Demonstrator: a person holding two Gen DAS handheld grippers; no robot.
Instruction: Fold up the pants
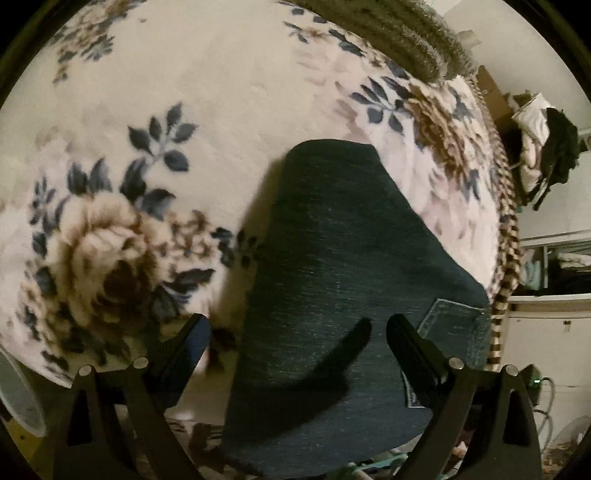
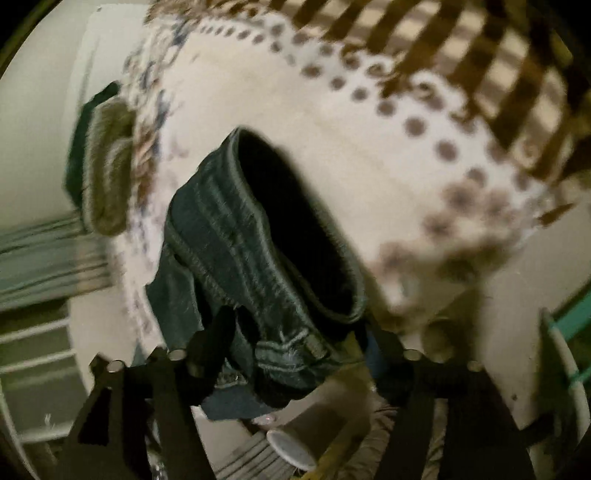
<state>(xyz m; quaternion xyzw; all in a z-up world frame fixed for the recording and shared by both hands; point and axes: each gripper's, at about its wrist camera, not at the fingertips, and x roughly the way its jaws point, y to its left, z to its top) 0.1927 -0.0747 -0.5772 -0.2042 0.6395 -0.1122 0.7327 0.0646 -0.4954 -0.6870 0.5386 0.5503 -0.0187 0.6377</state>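
On a bed (image 1: pixel 229 66) under a cream floral blanket (image 1: pixel 110 221), dark denim pants (image 1: pixel 332 258) lie folded into a narrow stack near the edge, their long axis running away from the left gripper (image 1: pixel 295 336) toward a blunt far end. That gripper hangs steeply above the near end, jaws wide and empty, one finger over the blanket, the other over the denim beside a stitched back pocket (image 1: pixel 450 325).

Seen from the right wrist, the pants (image 2: pixel 258 251) hang partly over the bed's edge, the waistband (image 2: pixel 295 229) gaping as a dark oval. The right gripper (image 2: pixel 295 328) straddles the bunched denim just below the waistband, jaws well apart; the frame is blurred, and no pad is seen pressing the cloth. By this reading, both hands are near the same end, and the next fold would run along the long axis toward the far end.

A green-grey knit (image 1: pixel 388 33) lies beyond the pants, and a brown checked cloth (image 2: pixel 480 55) borders the blanket. Below the edge sit a pale cup (image 2: pixel 295 446) and clutter, clear of the fold's path.
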